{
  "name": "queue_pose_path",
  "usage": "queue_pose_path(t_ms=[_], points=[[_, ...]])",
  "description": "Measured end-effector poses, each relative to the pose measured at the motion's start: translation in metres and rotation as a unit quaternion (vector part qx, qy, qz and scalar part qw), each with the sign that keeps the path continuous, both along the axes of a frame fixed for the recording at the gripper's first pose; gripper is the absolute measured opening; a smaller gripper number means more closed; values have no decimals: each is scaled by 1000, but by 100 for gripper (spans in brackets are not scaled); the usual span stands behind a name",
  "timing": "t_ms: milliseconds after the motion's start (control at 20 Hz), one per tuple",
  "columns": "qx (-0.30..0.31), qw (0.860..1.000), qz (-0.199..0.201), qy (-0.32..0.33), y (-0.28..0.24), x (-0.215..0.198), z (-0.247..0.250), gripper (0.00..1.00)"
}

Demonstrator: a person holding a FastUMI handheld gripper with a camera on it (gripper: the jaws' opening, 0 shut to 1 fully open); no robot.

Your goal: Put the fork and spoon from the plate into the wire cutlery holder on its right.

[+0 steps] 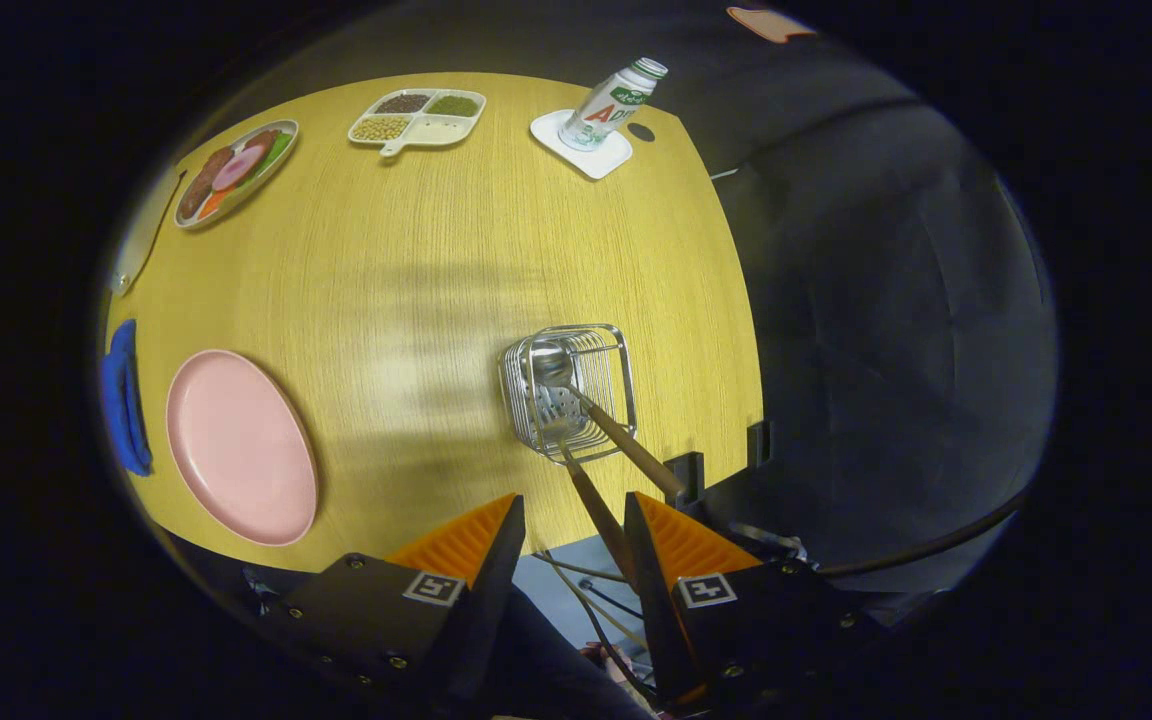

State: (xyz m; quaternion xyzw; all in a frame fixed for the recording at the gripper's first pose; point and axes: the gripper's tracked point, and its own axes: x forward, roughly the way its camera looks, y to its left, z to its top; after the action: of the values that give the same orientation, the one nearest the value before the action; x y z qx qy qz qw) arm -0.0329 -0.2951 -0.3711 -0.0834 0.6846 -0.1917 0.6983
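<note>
Wooden handles and steel heads make both utensils stiff, light and a little slick on the metal, so we would take them by the handles. We see the spoon (576, 395) and the fork (588, 500) already leaning in the wire cutlery holder (568, 388) on the tabletop (416, 290), right of the bare pink plate (241, 445). Our hand-held gripper (571, 520) is spread open, fork handle loose between its fingers.

gripper (572, 520) held high, its jaws spread apart, seemingly clamping nothing.
</note>
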Motion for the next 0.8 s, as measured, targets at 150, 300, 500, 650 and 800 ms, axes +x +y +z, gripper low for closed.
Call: queue_pose_path(t_ms=[150, 300, 500, 650, 800], points=[[-8, 999, 3, -35, 3, 12, 8, 63], [-25, 996, 5, -82, 3, 25, 24, 63], [-59, 986, -7, -159, 2, 39, 56, 63], [-84, 972, 6, -221, 9, 57, 88, 63], [-100, 949, 10, -298, 22, 75, 123, 63]])
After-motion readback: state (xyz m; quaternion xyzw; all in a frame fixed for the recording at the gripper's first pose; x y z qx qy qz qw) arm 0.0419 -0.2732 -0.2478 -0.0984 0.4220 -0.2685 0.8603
